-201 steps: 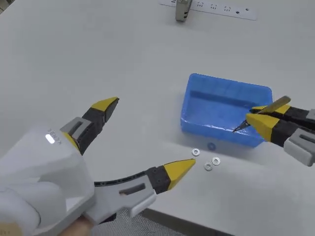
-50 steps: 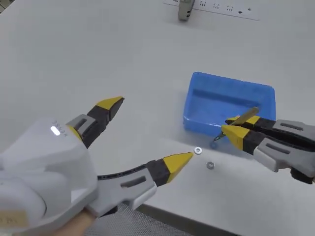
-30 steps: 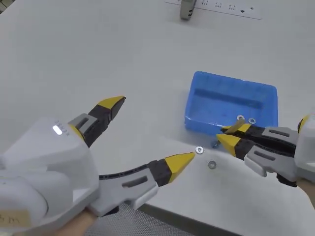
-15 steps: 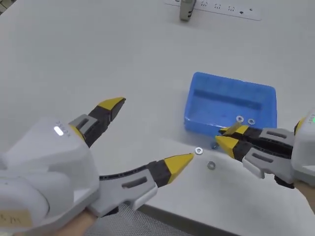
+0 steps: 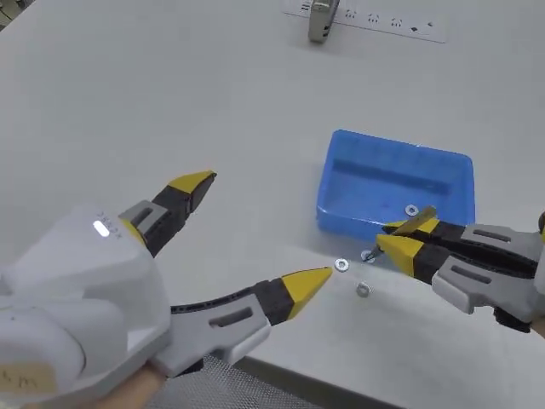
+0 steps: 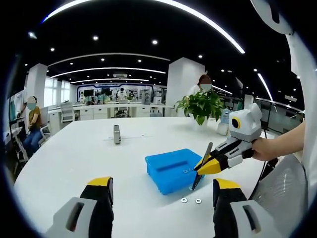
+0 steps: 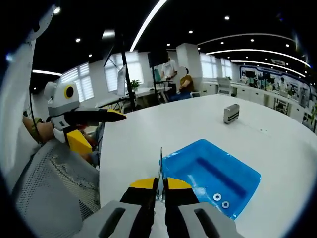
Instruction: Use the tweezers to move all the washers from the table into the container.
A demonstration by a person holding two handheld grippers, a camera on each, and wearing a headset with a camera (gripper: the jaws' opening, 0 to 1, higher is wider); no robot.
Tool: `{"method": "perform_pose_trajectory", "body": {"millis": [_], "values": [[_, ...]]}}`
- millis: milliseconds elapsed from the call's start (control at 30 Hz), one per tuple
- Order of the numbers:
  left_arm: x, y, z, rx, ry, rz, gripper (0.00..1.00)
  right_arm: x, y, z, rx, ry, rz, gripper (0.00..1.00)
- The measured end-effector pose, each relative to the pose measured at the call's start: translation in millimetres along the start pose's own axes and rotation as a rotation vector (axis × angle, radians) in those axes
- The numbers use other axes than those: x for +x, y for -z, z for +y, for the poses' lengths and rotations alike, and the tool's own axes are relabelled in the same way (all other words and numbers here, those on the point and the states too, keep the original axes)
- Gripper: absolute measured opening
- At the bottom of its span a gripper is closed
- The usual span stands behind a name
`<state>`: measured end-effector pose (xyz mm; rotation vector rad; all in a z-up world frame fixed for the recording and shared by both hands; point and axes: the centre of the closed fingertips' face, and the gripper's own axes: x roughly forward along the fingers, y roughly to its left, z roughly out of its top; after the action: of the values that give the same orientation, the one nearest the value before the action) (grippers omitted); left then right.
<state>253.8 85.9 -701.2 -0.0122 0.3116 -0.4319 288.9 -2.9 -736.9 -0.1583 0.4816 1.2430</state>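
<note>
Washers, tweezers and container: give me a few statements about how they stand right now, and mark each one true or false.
1. The blue container stands on the white table. True.
2. The right gripper is shut on the tweezers. True.
3. The left gripper grips a washer. False: it is open and holds nothing.
4. The container is empty. False: two washers lie in it.
5. Two loose washers lie on the table by the container. True.
</note>
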Motion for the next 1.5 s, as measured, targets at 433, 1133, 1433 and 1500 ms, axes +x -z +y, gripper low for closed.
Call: {"method": "perform_pose_trajectory", "body": {"millis": [433, 1133, 1433, 1500], "values": [[-0.1, -0.7, -0.4, 0.002, 0.002, -0.003, 0.84, -16.3, -48.5, -16.4, 0.026, 0.031, -0.106, 0.02], [0.2, 2.2, 1.1, 0.001, -0.001, 0.01, 0.83, 23.4, 1.0, -89.1, 0.164, 0.174, 0.025, 0.03], [0.7, 4.8, 0.3, 0.015, 0.003, 0.024, 0.82, 27.0, 6.9, -90.2, 0.155, 0.178, 0.041, 0.03], [0.8, 5.1, -0.5, 0.018, 0.006, 0.026, 0.82, 27.0, 7.4, -89.9, 0.147, 0.179, 0.044, 0.03]]}}
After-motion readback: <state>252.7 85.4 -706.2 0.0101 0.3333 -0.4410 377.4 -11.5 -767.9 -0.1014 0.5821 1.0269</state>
